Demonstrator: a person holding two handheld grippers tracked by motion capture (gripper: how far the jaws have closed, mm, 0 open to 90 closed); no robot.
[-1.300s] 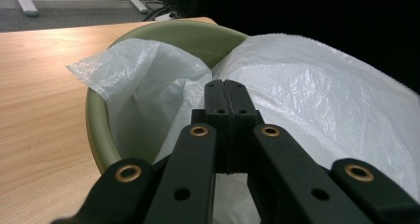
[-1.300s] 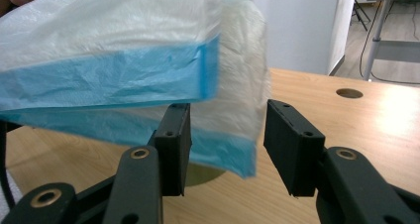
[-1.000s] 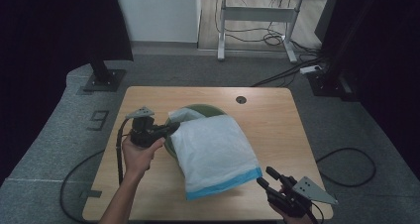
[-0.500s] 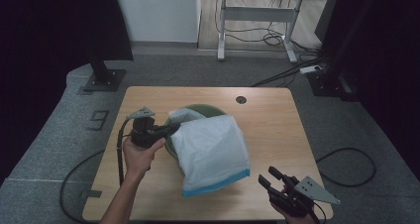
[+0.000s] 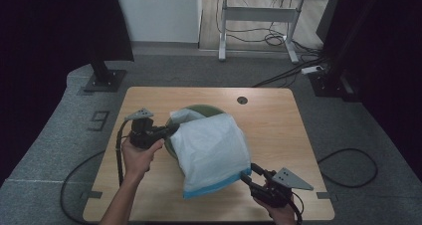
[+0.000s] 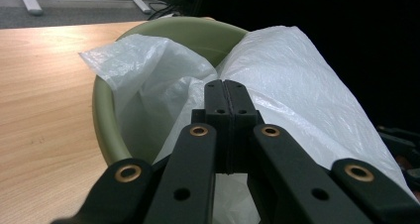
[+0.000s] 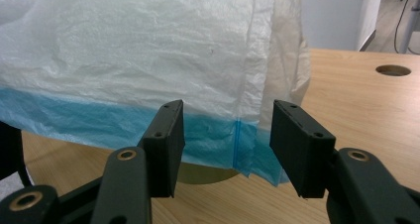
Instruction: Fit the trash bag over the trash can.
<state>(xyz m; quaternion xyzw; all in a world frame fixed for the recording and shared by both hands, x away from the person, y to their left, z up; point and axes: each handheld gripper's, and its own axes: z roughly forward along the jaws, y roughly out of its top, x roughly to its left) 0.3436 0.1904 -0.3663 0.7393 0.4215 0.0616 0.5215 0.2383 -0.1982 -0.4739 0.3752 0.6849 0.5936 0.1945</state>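
The plastic bag (image 5: 211, 148) drapes over the green bowl (image 5: 199, 109). The left gripper (image 5: 166, 130) pinches its edge at the bowl's rim; the right gripper (image 5: 247, 176), jaws just widening, stands unclenched at the bag's blue corner.

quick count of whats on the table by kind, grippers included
White plastic bag with a blue band: 1
Olive green round bin: 1
Black two-jaw grippers: 2, the left gripper shut on the bag, the right gripper open at the bag's blue edge
Total: 4
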